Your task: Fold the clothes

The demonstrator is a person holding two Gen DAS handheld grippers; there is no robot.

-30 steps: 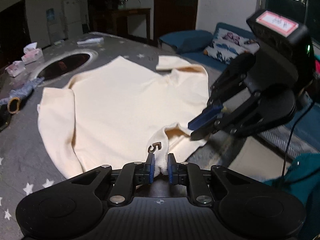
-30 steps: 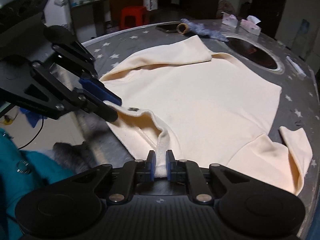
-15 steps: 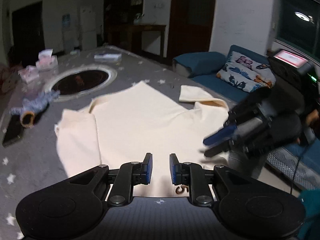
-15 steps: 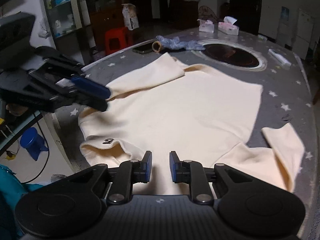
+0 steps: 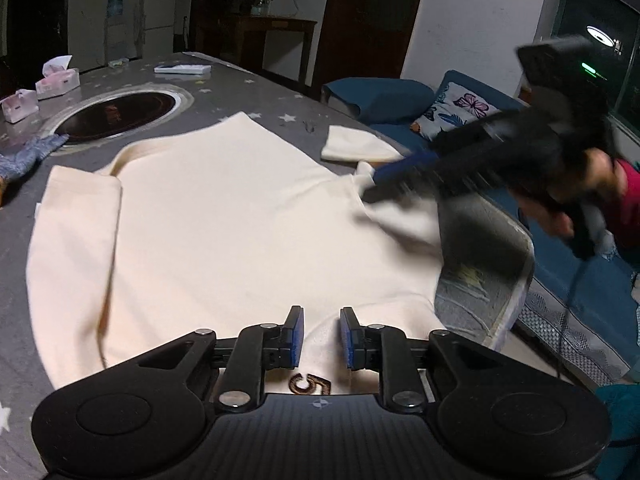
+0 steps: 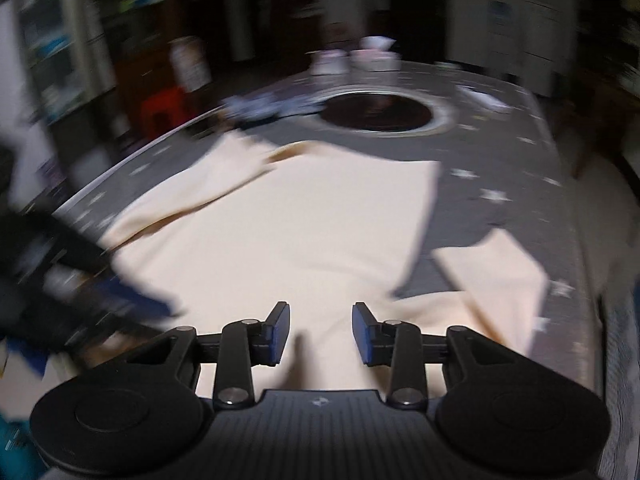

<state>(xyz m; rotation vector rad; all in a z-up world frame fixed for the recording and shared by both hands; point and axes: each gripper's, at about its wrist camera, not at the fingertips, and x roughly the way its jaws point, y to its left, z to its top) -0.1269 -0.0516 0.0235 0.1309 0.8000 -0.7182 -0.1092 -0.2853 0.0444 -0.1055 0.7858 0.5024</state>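
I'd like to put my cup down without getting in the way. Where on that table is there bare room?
Bare grey cloth shows between the cream sweater and the round black inset, and beyond its far hem toward the white box. The tissue packs and blue rag crowd the left; both grippers work the near edge.

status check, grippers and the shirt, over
Left gripper opening, nothing clamped. Right gripper opening, also holding nothing. Cream shirt flat on the table, one sleeve folded in, the other still out. Nothing in the way.
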